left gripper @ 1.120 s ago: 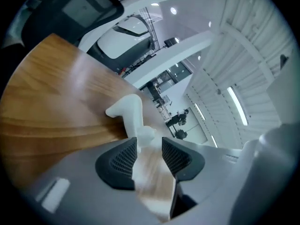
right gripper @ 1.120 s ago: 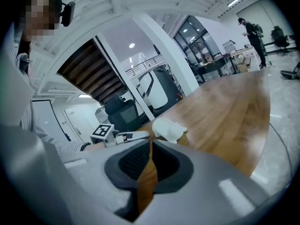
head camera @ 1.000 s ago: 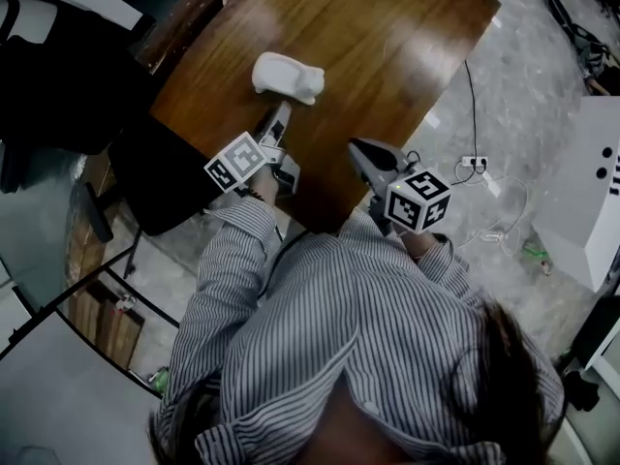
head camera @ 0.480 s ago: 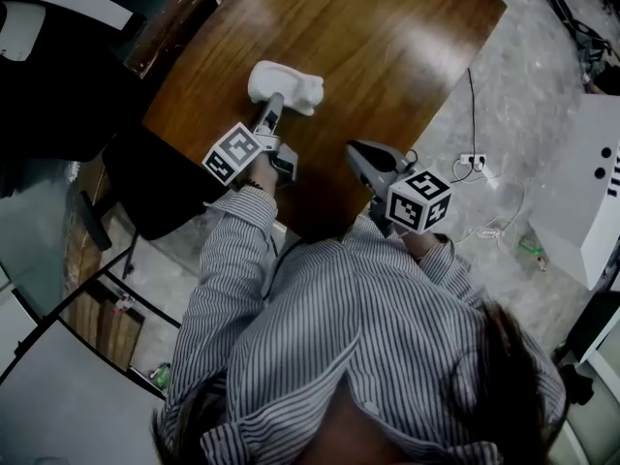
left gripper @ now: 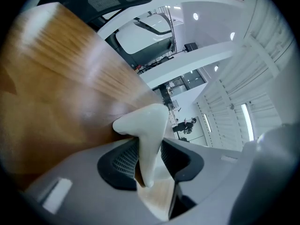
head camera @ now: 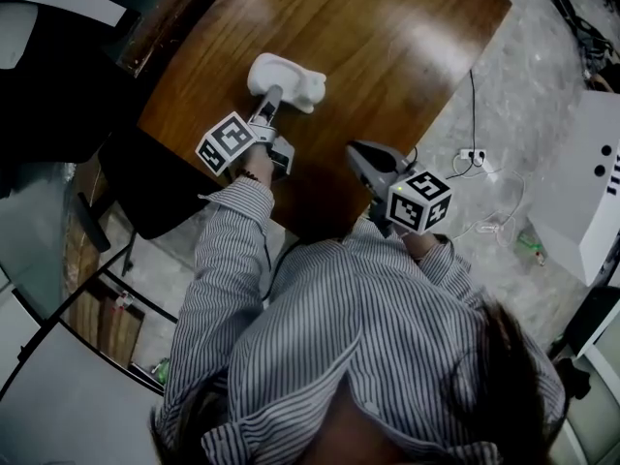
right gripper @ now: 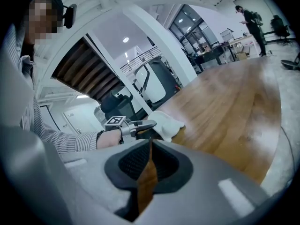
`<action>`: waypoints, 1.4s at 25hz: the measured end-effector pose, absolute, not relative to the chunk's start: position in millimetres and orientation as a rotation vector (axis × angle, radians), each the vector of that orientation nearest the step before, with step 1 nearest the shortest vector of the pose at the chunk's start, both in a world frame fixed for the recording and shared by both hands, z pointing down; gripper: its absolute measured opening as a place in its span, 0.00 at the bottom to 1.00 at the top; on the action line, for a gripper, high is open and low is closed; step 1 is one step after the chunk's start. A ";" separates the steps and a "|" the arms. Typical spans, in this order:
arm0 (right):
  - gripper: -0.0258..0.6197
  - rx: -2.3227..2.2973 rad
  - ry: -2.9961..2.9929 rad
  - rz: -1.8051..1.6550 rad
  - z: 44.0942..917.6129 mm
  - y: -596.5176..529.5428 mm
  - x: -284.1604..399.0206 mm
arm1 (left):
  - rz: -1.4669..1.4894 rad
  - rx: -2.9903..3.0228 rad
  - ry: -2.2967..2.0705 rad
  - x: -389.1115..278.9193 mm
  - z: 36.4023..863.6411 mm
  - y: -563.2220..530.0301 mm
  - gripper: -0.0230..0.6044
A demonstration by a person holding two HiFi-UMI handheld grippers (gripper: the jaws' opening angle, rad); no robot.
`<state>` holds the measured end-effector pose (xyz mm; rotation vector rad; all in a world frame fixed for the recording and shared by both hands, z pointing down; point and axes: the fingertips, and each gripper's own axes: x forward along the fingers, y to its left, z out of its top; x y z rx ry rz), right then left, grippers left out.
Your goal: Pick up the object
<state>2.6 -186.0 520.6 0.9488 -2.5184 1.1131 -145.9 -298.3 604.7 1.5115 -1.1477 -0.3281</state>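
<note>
A white, lumpy object (head camera: 294, 74) lies on the brown wooden table (head camera: 387, 46), near its left edge. My left gripper (head camera: 273, 95) reaches onto the object's near end. In the left gripper view a thin part of the object (left gripper: 146, 135) stands between the two black pads (left gripper: 123, 161), and the jaws are closing on it, both pads touching it. My right gripper (head camera: 356, 149) hovers over the table's near edge, apart from the object, shut with nothing in it. From the right gripper view (right gripper: 150, 146) the object (right gripper: 168, 123) and the left gripper (right gripper: 140, 125) show ahead.
A black chair (head camera: 145, 177) stands left of the table. On the floor to the right lie a power strip with cables (head camera: 477, 166) and a white box (head camera: 581, 192). The table's near edge runs just under both grippers.
My left gripper has moved forward over the table to the white object and its jaws now stand around the object's near end. The right gripper has stayed put.
</note>
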 end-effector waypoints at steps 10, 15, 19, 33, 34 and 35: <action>0.06 0.936 -2.561 1.090 509.4 -190.6 4.4 | -0.379 1.654 -1.162 -140.7 564.9 -285.6 0.25; 0.06 0.948 -2.706 1.056 470.7 -202.7 0.5 | -0.466 1.773 -1.192 -142.3 507.2 -264.7 0.25; 0.04 0.964 -2.833 0.976 437.1 -218.5 -2.2 | -0.485 1.905 -1.251 -148.7 463.2 -242.2 0.25; 0.04 0.892 -2.895 0.811 412.6 -200.6 -21.8 | -0.589 1.927 -1.340 -159.5 433.9 -177.0 0.24; 0.04 0.879 -2.895 0.803 412.8 -197.2 -21.8 | -0.592 1.930 -1.341 -158.4 433.1 -175.1 0.24; 0.04 0.869 -2.894 0.798 412.8 -194.4 -22.5 | -0.593 1.932 -1.341 -157.7 432.5 -173.9 0.24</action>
